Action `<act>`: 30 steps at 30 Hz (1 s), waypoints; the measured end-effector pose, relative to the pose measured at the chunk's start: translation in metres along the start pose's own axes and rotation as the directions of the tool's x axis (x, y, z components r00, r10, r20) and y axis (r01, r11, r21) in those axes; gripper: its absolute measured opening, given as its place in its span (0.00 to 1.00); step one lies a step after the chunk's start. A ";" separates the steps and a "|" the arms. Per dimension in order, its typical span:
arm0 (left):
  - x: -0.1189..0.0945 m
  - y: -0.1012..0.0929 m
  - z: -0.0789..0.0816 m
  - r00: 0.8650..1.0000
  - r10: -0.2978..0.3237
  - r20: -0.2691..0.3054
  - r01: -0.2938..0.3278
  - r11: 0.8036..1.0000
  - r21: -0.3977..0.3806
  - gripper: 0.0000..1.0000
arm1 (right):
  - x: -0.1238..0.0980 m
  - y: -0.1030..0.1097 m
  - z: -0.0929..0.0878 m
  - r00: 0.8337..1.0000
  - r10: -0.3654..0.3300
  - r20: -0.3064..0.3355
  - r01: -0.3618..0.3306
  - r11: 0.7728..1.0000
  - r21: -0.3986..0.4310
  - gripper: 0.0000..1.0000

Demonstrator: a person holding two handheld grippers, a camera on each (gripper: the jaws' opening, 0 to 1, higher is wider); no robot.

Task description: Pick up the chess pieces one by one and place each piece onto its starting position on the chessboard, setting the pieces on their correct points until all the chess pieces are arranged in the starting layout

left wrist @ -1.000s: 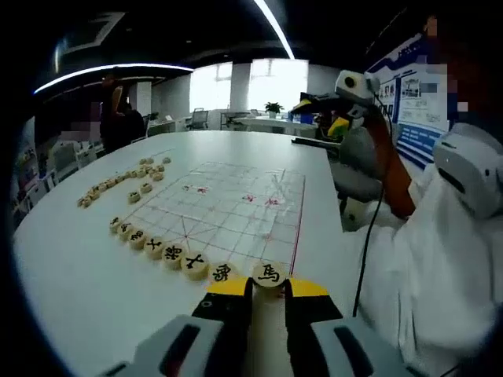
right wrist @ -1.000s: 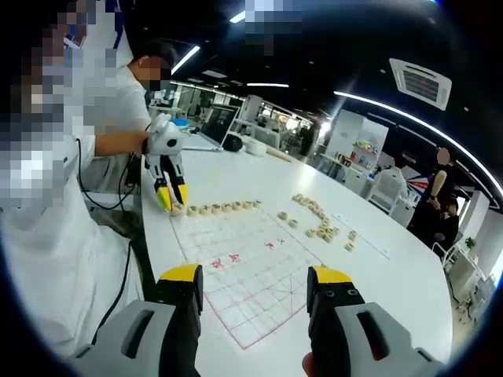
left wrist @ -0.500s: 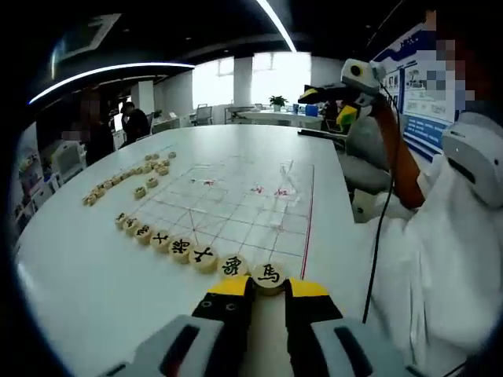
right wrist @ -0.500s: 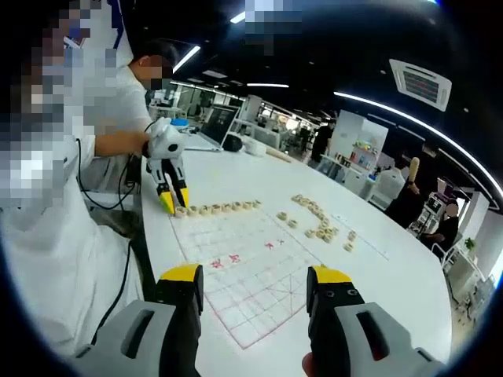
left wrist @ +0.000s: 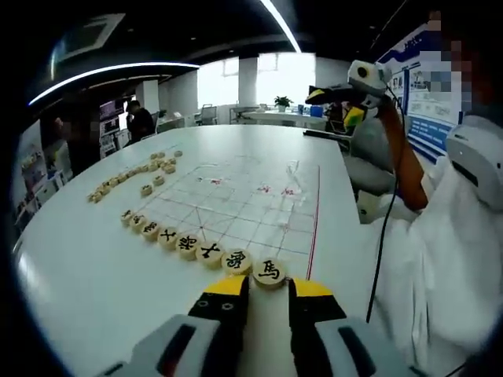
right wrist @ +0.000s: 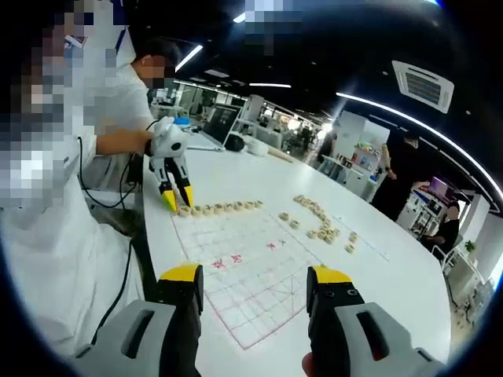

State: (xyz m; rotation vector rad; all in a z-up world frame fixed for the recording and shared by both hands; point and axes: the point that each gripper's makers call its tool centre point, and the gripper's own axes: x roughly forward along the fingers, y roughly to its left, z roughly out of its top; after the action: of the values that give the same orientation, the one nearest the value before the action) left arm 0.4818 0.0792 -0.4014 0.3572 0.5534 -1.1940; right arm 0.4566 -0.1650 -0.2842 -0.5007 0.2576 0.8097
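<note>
The chessboard (left wrist: 244,206), a thin sheet with red lines, lies on the white table (left wrist: 86,290). A row of several round wooden chess pieces (left wrist: 179,244) runs along its near edge. The last piece (left wrist: 269,272), with a black character, sits on the near right corner between my left gripper's (left wrist: 269,286) yellow tips. Those jaws stand slightly apart around it, open. A loose group of pieces (left wrist: 134,173) lies left of the board. My right gripper (right wrist: 255,276) hovers open and empty above the board's (right wrist: 251,267) opposite end. From there I see the left gripper (right wrist: 177,200) at the row (right wrist: 220,207).
The person in white (left wrist: 448,259) sits at the table's right side, with a black cable (left wrist: 383,236) hanging by the edge. More loose pieces (right wrist: 318,220) lie beyond the board. Other people stand far off (right wrist: 397,169). A laptop (right wrist: 212,129) sits at the table's far end.
The left gripper's jaws have widened a little around the corner piece, which stays on the board. The right gripper has held still. People in the background have walked.
</note>
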 end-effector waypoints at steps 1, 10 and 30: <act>-0.002 0.000 0.001 1.000 -0.001 0.003 0.001 1.000 -0.001 0.23 | 0.000 0.000 0.000 1.000 0.001 0.000 -0.001 1.000 -0.001 0.53; -0.015 0.010 0.028 0.997 0.029 0.077 -0.029 1.000 0.003 0.42 | -0.001 0.000 0.001 1.000 0.001 0.004 -0.001 1.000 -0.002 0.53; -0.018 0.122 0.097 0.907 0.318 0.277 -0.266 0.941 -0.210 0.43 | -0.003 -0.002 0.001 1.000 -0.004 0.007 0.004 1.000 -0.002 0.53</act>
State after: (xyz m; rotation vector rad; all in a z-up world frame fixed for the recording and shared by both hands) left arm 0.6123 0.0819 -0.3148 0.0995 0.3111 -0.8811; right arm 0.4555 -0.1676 -0.2816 -0.4997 0.2497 0.8076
